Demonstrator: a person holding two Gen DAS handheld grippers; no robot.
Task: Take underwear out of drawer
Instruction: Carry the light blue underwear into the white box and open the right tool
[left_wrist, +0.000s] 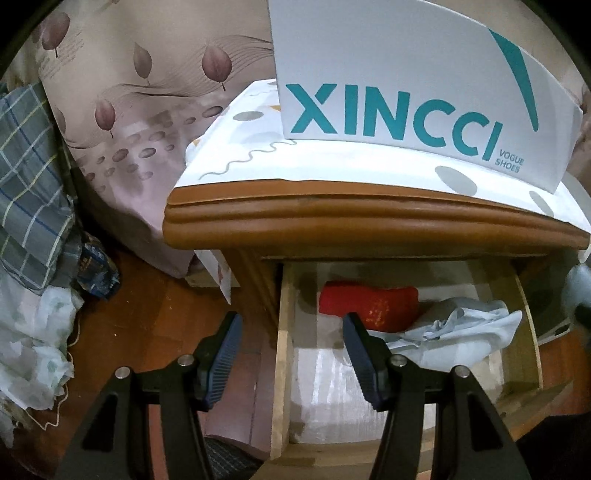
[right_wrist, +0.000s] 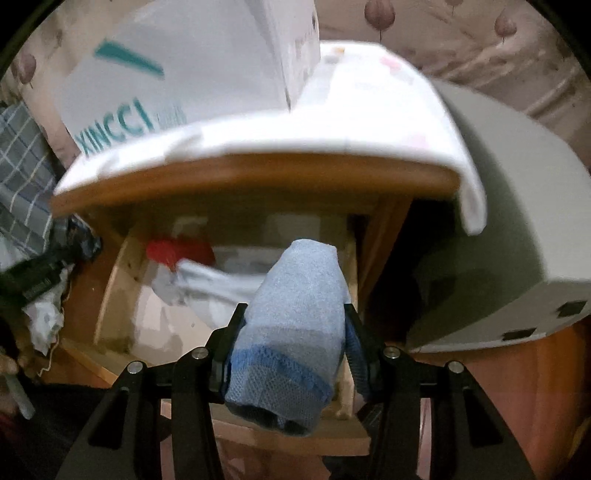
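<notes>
The wooden drawer (left_wrist: 282, 354) of a small cabinet stands pulled out. Inside lie a red rolled cloth (left_wrist: 369, 301) and a crumpled pale blue garment (left_wrist: 458, 328). My left gripper (left_wrist: 291, 332) hangs open over the drawer's left wall, nothing between its fingers. In the right wrist view, a rolled light blue underwear (right_wrist: 295, 325) with a darker blue band sits between the fingers of my right gripper (right_wrist: 295, 321), which is shut on it above the drawer (right_wrist: 110, 295). The red cloth (right_wrist: 177, 251) and pale garment (right_wrist: 218, 284) stay in the drawer behind.
A white XINCCI shoe box (left_wrist: 406, 92) stands on the cabinet's cloth-covered top (left_wrist: 332, 162). A leaf-print bedcover (left_wrist: 129, 110) and checked cloth (left_wrist: 29, 184) lie left, over wood floor. A grey box (right_wrist: 498, 240) sits right of the cabinet.
</notes>
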